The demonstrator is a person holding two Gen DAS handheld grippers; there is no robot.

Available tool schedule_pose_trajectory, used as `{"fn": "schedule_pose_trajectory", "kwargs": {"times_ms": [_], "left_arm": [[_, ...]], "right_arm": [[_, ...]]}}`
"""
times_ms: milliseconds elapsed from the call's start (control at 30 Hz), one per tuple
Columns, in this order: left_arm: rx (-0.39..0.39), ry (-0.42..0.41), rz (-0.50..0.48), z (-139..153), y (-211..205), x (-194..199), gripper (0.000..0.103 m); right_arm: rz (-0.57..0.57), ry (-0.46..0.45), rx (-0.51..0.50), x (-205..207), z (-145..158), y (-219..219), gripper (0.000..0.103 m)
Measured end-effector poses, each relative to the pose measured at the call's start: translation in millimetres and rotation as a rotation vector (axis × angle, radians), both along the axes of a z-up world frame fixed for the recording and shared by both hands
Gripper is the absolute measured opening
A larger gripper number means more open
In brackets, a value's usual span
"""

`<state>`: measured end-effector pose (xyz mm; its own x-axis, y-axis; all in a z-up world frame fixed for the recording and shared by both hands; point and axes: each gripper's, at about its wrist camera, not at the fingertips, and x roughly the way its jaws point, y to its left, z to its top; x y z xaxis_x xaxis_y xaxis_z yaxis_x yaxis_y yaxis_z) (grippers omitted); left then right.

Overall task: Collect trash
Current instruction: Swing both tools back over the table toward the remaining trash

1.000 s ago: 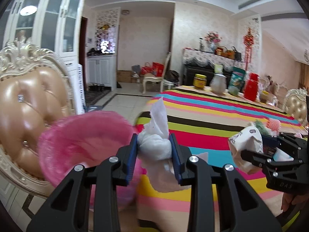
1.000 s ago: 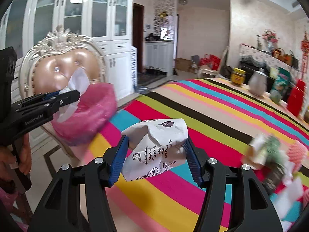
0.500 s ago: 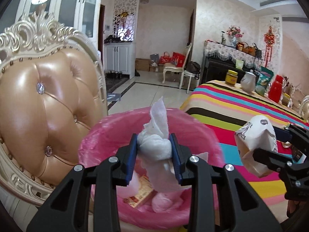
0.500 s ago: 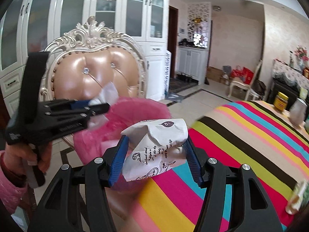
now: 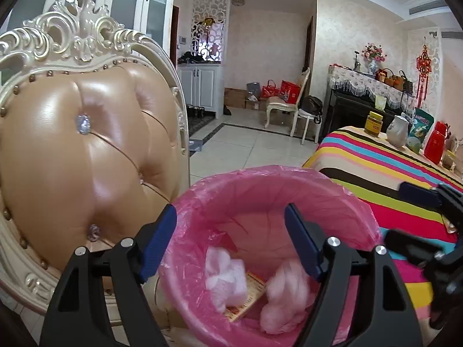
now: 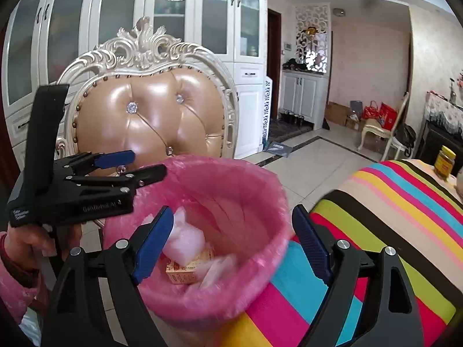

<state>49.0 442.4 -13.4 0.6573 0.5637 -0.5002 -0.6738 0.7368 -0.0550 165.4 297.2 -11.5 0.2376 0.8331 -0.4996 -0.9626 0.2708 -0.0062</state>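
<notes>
A bin with a pink liner (image 5: 277,182) (image 6: 231,179) stands by the table edge. My left gripper (image 5: 231,243) is open and empty above its mouth; it also shows from the side in the right wrist view (image 6: 144,164). My right gripper (image 6: 231,245) is open and empty over the bin; it shows at the right edge of the left wrist view (image 5: 405,211). Inside the bin lie a white tissue wad (image 5: 225,280) (image 6: 185,240), a blurred pale paper bag (image 5: 285,292) (image 6: 217,269) and a small orange carton (image 5: 249,295) (image 6: 185,271).
An ornate chair with a tan leather back (image 5: 86,150) (image 6: 153,115) stands just behind the bin. The table with a striped cloth (image 5: 390,170) (image 6: 405,231) is to the right, with a jar (image 5: 373,123), a jug (image 5: 398,134) and a red flask (image 5: 435,146) at its far end.
Both grippers have opened over the bin. The tissue wad has left the left gripper and the paper bag has left the right gripper; both now lie in the bin.
</notes>
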Motion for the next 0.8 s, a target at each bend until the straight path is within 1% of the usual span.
{"fn": "schedule_pose_trajectory", "kwargs": {"times_ms": [167, 233, 300, 367, 467, 633, 733, 800], "left_arm": [[0.005, -0.025, 0.028, 4.5, -22.1, -6.3, 0.087], [0.01, -0.042, 0.039, 8.8, -35.3, -8.4, 0.097], [0.003, -0.069, 0.03, 12.6, -47.2, -8.9, 0.098], [-0.012, -0.089, 0.002, 16.7, -62.1, -5.0, 0.098], [-0.014, -0.106, -0.044, 21.0, -89.0, 4.5, 0.098], [-0.029, -0.114, -0.153, 23.9, -143.9, 36.5, 0.098], [-0.057, -0.1, -0.234, 20.0, -176.3, 59.2, 0.098], [-0.063, -0.079, -0.294, 15.3, -207.2, 76.6, 0.098]], "right_arm": [[-0.041, -0.022, -0.007, 0.5, 5.7, -48.6, 0.079], [-0.06, -0.029, -0.011, -0.3, 7.2, -68.8, 0.079], [-0.082, -0.033, -0.014, -1.7, 7.9, -89.7, 0.079], [-0.115, -0.043, -0.01, -2.7, 8.8, -115.0, 0.079], [-0.171, -0.047, -0.006, 0.0, 9.5, -147.9, 0.079], [-0.301, -0.024, 0.002, 13.3, 8.5, -214.6, 0.079], [-0.382, -0.006, 0.003, 20.4, 4.5, -254.6, 0.079], [-0.443, -0.007, -0.002, 25.5, 1.1, -284.8, 0.08]]}}
